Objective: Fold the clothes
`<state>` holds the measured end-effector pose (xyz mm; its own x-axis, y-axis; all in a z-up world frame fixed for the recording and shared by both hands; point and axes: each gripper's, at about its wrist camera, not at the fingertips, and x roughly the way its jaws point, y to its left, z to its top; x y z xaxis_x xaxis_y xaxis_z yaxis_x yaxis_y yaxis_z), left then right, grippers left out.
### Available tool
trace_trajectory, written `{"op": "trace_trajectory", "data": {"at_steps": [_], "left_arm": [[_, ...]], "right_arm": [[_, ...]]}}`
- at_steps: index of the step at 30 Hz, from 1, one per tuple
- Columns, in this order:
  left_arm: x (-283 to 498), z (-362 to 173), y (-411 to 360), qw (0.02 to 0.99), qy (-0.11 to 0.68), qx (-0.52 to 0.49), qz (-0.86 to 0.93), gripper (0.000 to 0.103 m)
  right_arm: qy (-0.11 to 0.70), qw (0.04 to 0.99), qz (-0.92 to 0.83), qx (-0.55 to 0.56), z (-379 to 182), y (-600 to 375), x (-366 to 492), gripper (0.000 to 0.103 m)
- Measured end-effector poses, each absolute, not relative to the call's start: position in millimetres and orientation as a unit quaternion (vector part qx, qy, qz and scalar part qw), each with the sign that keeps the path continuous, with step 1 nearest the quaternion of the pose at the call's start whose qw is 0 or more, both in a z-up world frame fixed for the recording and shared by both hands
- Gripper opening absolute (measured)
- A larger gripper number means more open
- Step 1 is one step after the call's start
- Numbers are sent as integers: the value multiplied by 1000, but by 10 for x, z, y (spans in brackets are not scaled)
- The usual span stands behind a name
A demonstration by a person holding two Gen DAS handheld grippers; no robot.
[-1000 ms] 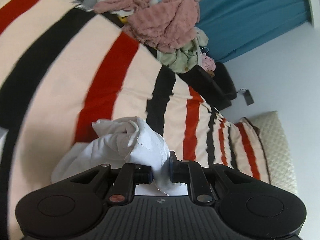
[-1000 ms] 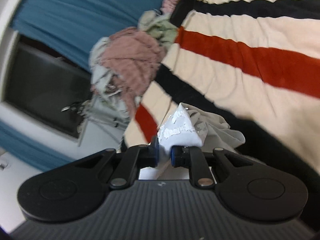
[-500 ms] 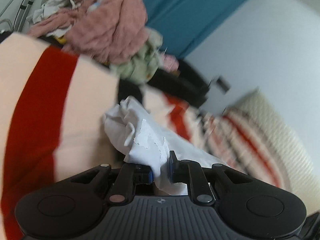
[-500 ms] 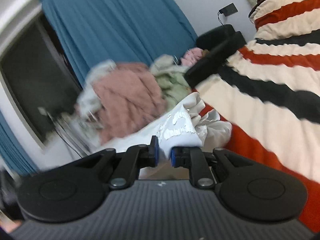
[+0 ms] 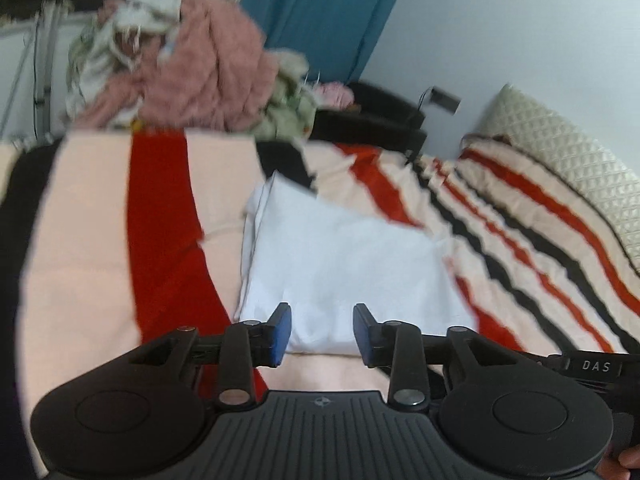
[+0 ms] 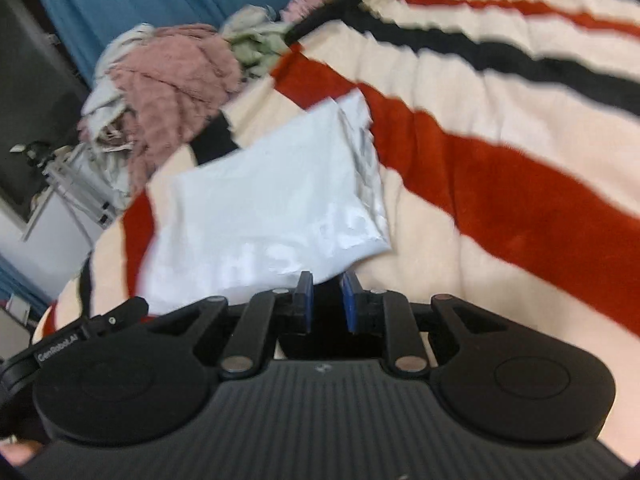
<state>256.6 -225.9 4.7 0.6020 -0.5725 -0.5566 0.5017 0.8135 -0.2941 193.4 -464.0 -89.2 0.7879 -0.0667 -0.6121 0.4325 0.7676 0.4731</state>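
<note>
A white garment (image 5: 344, 256) lies folded flat on the striped blanket (image 5: 92, 240), straight ahead of both grippers. My left gripper (image 5: 322, 320) hovers over its near edge. Its jaws are opening, and the blue pads (image 5: 282, 328) stand wide apart without pressing the cloth. In the right wrist view the same garment (image 6: 264, 200) shows a faint white print near its near corner. My right gripper (image 6: 326, 292) sits at that corner. Its jaws are opening by a narrow gap, and no cloth shows between them.
A heap of unfolded clothes (image 5: 200, 72), pink and pale green, sits at the far end of the bed before a blue curtain (image 5: 320, 12). A black case (image 5: 372, 120) lies beside it, and a quilted cream headboard (image 5: 560, 168) stands at the right. Striped blanket (image 6: 500, 160) spreads right of the garment.
Both grippers held bunched white cloth up off the bed. Now they have come down and let go, and the garment lies flat and folded on the blanket.
</note>
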Motion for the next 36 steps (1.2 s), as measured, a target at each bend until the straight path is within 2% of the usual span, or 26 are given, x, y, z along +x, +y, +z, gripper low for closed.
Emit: {"op": "trace_trajectory", "data": {"at_steps": [6, 7, 8, 9, 10, 11, 16, 23, 33, 36], "left_arm": [[1615, 890, -1902, 912, 270, -32, -307, 53], [1452, 991, -1839, 914, 262, -30, -308, 65], [1261, 1116, -1777, 915, 258, -29, -310, 84], [1113, 1187, -1724, 916, 254, -28, -309, 92], [889, 1281, -1652, 919, 247, -25, -305, 103], [729, 1321, -1604, 922, 239, -21, -306, 103], [38, 1409, -1373, 929, 211, -9, -303, 103], [-554, 1325, -1092, 946, 170, 14, -277, 103], [-551, 969, -866, 956, 143, -7, -257, 103], [-421, 809, -781, 956, 160, -29, -246, 103]], "right_arm": [[239, 932, -105, 250, -55, -4194, 1185, 21], [232, 937, -102, 241, 51, -4121, 1068, 28], [225, 941, -99, 232, 154, -4049, 953, 52], [210, 947, -95, 225, 261, -3960, 788, 85], [193, 953, -91, 217, 334, -3882, 628, 97], [176, 958, -86, 209, 402, -3805, 471, 103], [148, 974, -80, 151, 554, -3486, -54, 103], [114, 983, -86, 113, 419, -3203, -400, 103], [100, 984, -109, 96, -59, -3025, -248, 103], [101, 984, -117, 88, -189, -2983, -160, 103]]}}
